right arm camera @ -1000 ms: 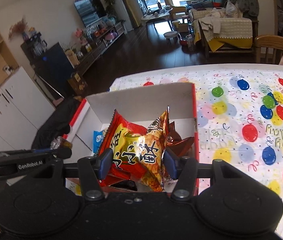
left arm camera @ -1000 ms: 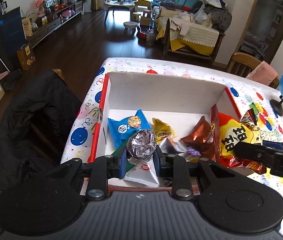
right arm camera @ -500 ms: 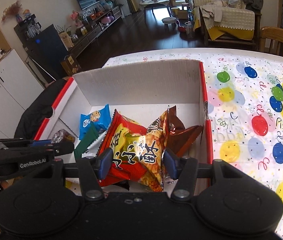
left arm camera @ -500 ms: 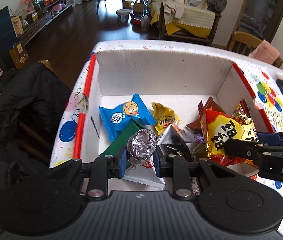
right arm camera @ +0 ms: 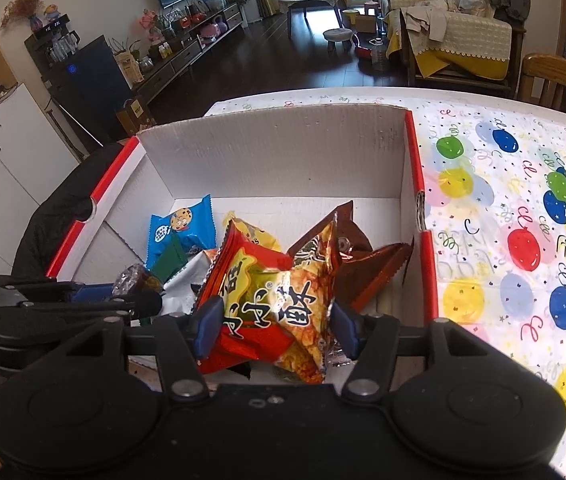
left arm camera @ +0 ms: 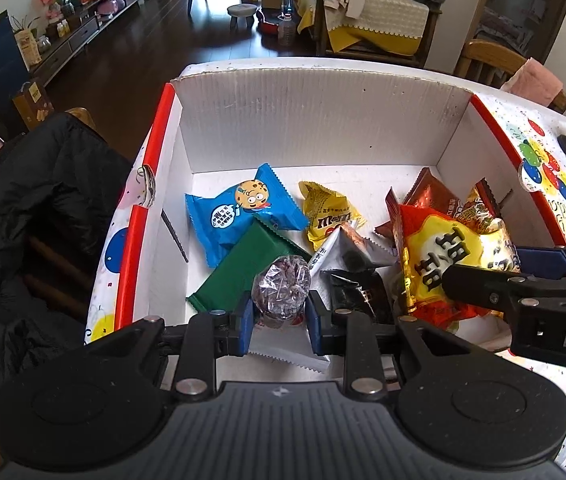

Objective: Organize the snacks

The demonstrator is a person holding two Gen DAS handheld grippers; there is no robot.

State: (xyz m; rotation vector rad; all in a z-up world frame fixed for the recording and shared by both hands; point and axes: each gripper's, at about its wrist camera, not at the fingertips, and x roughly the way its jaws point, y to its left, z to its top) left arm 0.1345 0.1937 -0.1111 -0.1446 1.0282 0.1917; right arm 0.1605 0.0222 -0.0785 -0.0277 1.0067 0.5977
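Your left gripper (left arm camera: 279, 312) is clamped on a round foil-wrapped snack (left arm camera: 281, 285), held over the near part of the white box (left arm camera: 315, 120). Your right gripper (right arm camera: 273, 330) is clamped on a red and yellow snack bag (right arm camera: 271, 300), also over the box, just beside a brown packet (right arm camera: 367, 272). A blue cookie packet (left arm camera: 239, 214) and a green packet (left arm camera: 243, 270) lie inside.

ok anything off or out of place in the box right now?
Nothing damaged or spilled. The snacks lie in a loose jumble in the white box, overlapping rather than sorted. The left gripper holds a round foil-wrapped snack and the right gripper a crumpled red-yellow snack bag, both over the box.
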